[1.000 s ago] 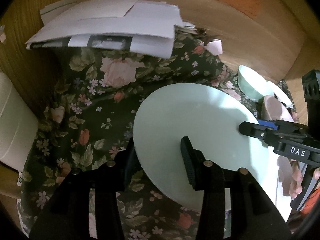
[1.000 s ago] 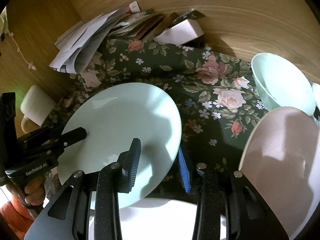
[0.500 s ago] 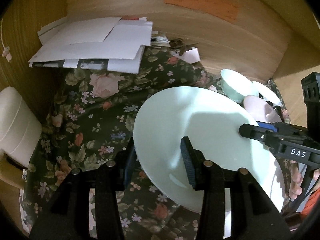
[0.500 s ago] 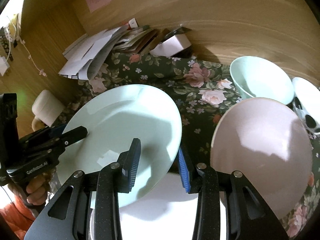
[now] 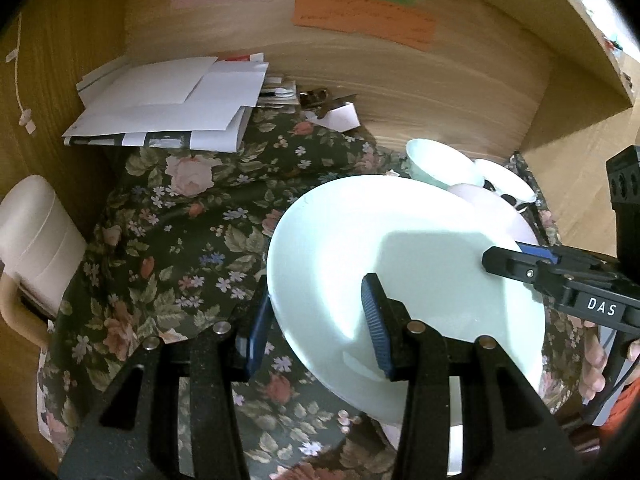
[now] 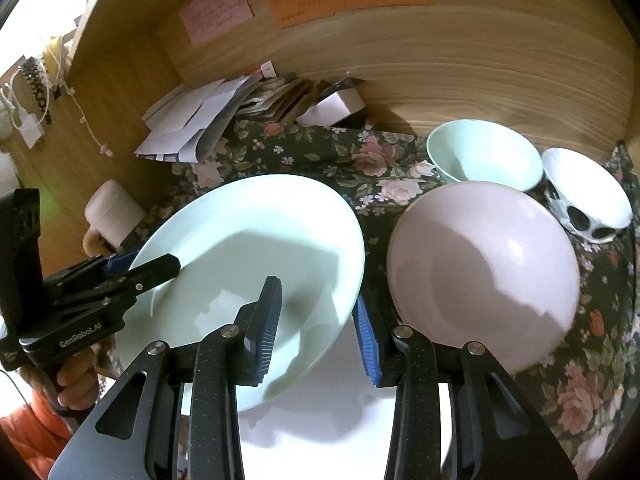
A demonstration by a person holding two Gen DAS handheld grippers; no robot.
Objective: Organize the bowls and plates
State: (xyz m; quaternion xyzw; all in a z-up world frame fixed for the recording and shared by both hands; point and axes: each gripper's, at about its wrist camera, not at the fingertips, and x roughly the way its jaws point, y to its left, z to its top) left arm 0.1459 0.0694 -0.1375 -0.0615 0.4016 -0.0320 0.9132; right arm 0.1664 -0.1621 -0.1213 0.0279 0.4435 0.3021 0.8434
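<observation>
From your left wrist view, your left gripper is clenched on the near rim of the pale green plate, tilted above the floral cloth.

From your right wrist view, your right gripper clamps the plate's opposite rim beside the pink bowl.

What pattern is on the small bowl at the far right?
Black-and-white cow-like patches outside, plain white inside; the small bowl shows best in the right wrist view.

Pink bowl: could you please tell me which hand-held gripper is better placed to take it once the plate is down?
Probably the right hand-held gripper: it grips the pale green plate by the rim directly beside the pink bowl, while the left hand-held gripper holds the opposite rim, farther away.
</observation>
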